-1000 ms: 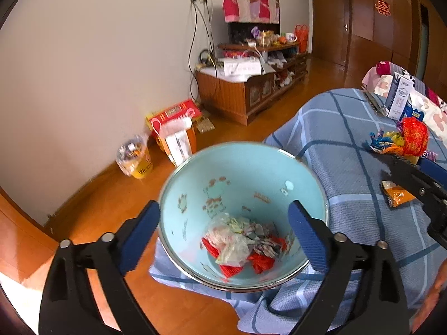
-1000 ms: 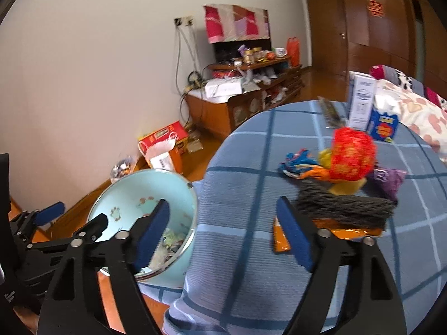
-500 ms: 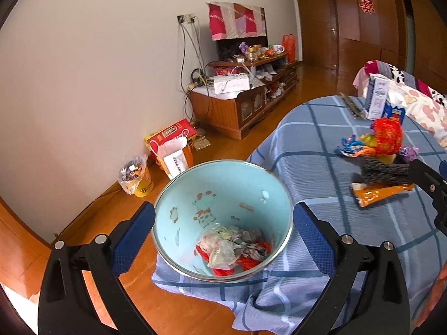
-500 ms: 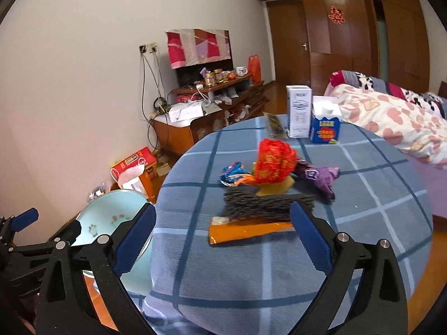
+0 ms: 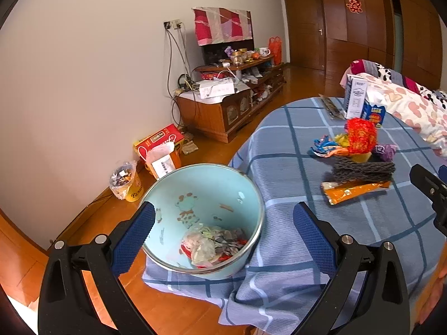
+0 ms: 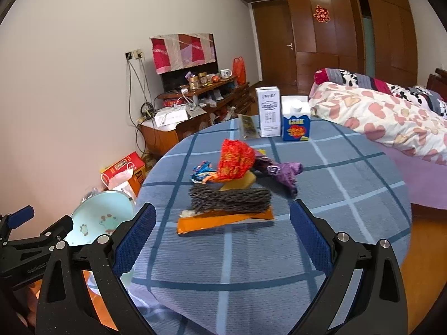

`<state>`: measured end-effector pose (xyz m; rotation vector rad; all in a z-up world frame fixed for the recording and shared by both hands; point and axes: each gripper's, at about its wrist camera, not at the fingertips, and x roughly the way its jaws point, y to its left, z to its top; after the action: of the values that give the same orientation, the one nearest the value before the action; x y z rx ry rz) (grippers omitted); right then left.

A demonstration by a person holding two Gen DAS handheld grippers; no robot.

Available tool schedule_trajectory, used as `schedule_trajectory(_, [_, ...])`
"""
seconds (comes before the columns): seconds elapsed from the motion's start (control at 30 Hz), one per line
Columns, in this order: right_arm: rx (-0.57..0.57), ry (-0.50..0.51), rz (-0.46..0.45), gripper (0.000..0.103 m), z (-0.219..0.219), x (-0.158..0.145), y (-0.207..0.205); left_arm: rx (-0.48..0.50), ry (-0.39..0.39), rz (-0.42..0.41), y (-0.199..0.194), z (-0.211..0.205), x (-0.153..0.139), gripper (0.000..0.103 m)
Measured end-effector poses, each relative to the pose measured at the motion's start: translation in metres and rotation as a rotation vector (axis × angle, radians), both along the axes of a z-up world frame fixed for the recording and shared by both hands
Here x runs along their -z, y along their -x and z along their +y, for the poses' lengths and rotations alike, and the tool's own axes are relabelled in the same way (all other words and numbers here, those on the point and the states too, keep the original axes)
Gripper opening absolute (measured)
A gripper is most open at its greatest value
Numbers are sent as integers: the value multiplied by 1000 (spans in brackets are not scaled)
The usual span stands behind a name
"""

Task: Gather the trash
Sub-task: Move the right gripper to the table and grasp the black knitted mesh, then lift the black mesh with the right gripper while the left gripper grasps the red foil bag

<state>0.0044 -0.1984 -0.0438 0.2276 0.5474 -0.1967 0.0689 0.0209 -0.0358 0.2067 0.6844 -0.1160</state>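
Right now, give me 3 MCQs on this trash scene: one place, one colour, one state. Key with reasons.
1. Where does the grey knitted bundle lie?
A. inside the bin
B. on the floor
C. partly on the orange wrapper, on the table
2. What colour is the inside of the bin?
A. light blue
B. black
C. yellow
3. How does the right gripper stand?
A. shut on the red wrapper
B. jaws open, nothing between them
C. shut on the milk carton

Key:
1 C: the bundle overlaps the wrapper's far edge on the checked cloth.
2 A: its wall is pale blue with cartoon prints, and trash sits at the bottom.
3 B: both blue pads stand wide apart, short of the pile, with only cloth between them.
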Motion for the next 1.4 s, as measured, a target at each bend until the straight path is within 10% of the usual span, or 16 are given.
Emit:
schedule_trajectory(0.7, [89, -45, 69, 85, -58, 36, 6, 69, 4, 102, -10, -36, 42, 97])
schedule_trajectory(1.13, [-55, -81, 119, 82, -65, 53, -79, 102, -24, 118, -28, -49, 57, 97])
schedule_trajectory(1.4, [-147, -83, 211, 36, -53, 73, -102, 89, -24, 131, -37, -49, 59, 97])
